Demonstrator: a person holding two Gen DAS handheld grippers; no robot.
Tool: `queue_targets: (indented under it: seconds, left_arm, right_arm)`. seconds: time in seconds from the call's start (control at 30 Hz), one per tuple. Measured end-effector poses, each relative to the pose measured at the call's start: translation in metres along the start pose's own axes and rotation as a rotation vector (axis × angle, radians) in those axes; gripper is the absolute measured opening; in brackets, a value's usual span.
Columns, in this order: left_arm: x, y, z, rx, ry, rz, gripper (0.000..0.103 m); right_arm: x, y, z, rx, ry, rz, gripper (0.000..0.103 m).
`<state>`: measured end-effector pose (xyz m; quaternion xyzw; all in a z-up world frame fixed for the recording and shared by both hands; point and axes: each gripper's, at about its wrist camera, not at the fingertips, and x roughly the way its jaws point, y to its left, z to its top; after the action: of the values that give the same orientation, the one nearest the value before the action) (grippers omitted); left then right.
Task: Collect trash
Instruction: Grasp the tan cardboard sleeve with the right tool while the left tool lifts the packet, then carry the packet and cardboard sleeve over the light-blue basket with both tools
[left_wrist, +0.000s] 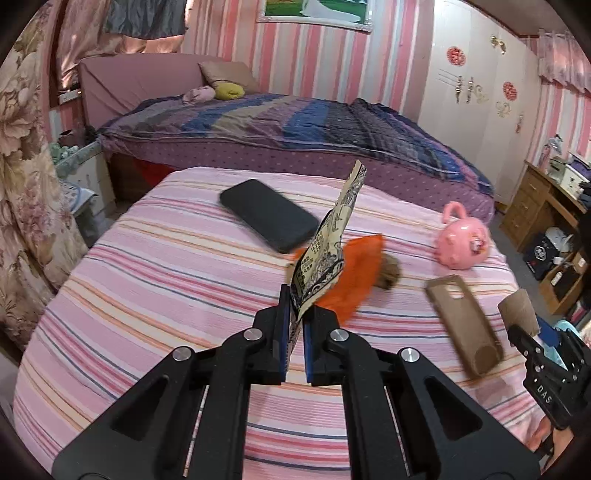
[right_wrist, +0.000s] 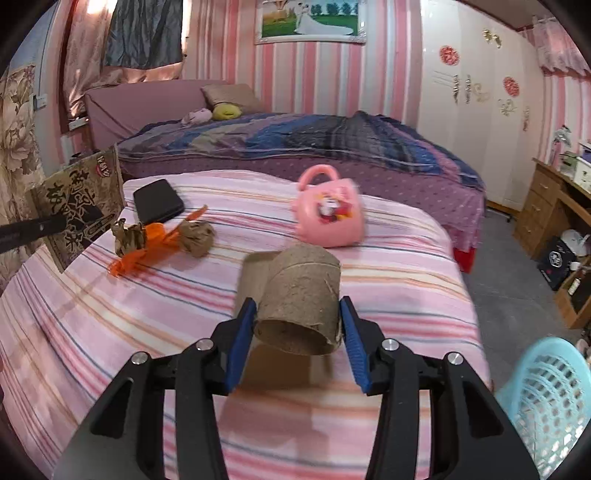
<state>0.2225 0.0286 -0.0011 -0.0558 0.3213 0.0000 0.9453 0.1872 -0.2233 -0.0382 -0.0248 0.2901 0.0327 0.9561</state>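
My left gripper (left_wrist: 297, 306) is shut on a beige snack wrapper with black print (left_wrist: 332, 240), which stands up over the pink striped bed (left_wrist: 147, 295). My right gripper (right_wrist: 297, 310) is shut on a brown cardboard tube (right_wrist: 299, 306), its blue pads pressing both sides, and the tube hangs just above the bedcover. An orange plastic wrapper (right_wrist: 147, 247) lies on the bed with crumpled brown paper (right_wrist: 197, 238) beside it. In the right wrist view the held snack wrapper (right_wrist: 81, 199) shows at the far left.
A black phone (left_wrist: 269, 214), a pink cup (right_wrist: 328, 214) and a brown phone case (left_wrist: 465, 325) lie on the striped bed. A light blue lattice basket (right_wrist: 546, 398) stands on the floor at the right. A larger bed (left_wrist: 295, 125) is behind, a wooden desk (right_wrist: 554, 206) at right.
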Motion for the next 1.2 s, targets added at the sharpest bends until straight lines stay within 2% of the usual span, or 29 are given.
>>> queue_targets:
  seconds: [0.2, 0.4, 0.63, 0.83, 1.2]
  left_arm:
    - [-0.01, -0.035, -0.007, 0.023, -0.004, -0.064, 0.005]
    - [-0.018, -0.074, -0.023, 0.101, -0.003, -0.098, 0.005]
    - [-0.012, -0.112, -0.044, 0.179, 0.031, -0.092, 0.005]
    - [-0.008, -0.134, -0.05, 0.193, 0.042, -0.095, 0.005]
    - [-0.01, -0.174, -0.061, 0.219, 0.048, -0.142, 0.005]
  right_arm:
    - [-0.034, -0.033, -0.012, 0.035, -0.021, -0.046, 0.046]
    - [-0.04, -0.057, -0.017, 0.061, -0.013, -0.046, 0.046]
    - [-0.042, -0.069, -0.019, 0.036, -0.01, -0.031, 0.046]
    - [-0.049, -0.08, -0.02, 0.034, -0.021, -0.041, 0.046]
    - [-0.08, -0.139, -0.035, 0.07, -0.032, -0.129, 0.046]
